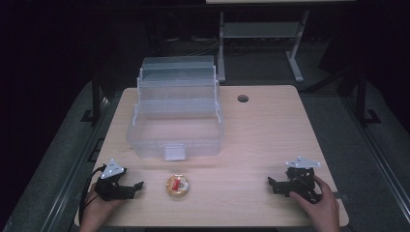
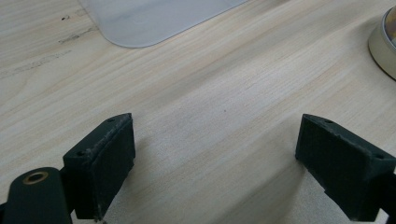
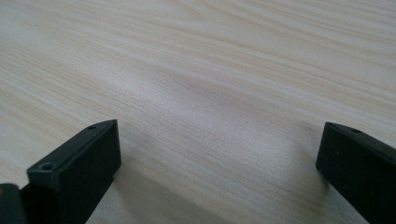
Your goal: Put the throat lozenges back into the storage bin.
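A clear plastic toolbox (image 1: 175,116) stands open on the wooden table (image 1: 270,130), its tiered trays folded back; one corner of it (image 2: 154,21) appears at the top of the left gripper view. In front of it lies a small round tin (image 1: 177,185) with a red and yellow lid, and its rim (image 2: 384,44) shows at the right edge of the left gripper view. My left gripper (image 1: 137,187) rests at the table's front left, open and empty, jaws pointing toward the tin. My right gripper (image 1: 270,183) rests at the front right, open, with bare wood between its jaws.
A round cable hole (image 1: 242,98) sits in the table's far right part. Behind the table stands a white metal frame (image 1: 261,34) on a dark floor. Bare wood stretches between the tin and the right gripper.
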Demonstrator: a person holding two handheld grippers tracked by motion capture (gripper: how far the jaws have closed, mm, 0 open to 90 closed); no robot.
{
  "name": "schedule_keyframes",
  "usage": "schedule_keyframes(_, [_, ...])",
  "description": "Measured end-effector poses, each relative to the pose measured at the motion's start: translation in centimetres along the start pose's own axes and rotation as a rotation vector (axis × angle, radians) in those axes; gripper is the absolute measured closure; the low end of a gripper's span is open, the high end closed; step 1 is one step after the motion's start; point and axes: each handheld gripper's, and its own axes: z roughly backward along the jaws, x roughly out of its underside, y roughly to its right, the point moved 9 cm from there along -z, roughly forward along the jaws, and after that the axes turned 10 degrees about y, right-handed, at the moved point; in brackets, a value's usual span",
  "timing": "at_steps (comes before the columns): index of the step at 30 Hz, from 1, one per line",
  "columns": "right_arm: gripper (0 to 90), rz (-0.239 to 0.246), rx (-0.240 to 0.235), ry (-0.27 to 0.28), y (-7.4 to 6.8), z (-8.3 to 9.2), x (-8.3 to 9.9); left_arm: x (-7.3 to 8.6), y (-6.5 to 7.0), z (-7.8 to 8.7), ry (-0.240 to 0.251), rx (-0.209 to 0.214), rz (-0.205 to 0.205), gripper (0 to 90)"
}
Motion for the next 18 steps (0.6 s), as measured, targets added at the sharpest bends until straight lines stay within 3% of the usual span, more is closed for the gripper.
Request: schedule_keyframes(18, [0.0,0.002,0.000,0.000,0.02,-0.01,0.00,-0.11,-0.02,0.15,-0.009,0.009,-0.008,12.6])
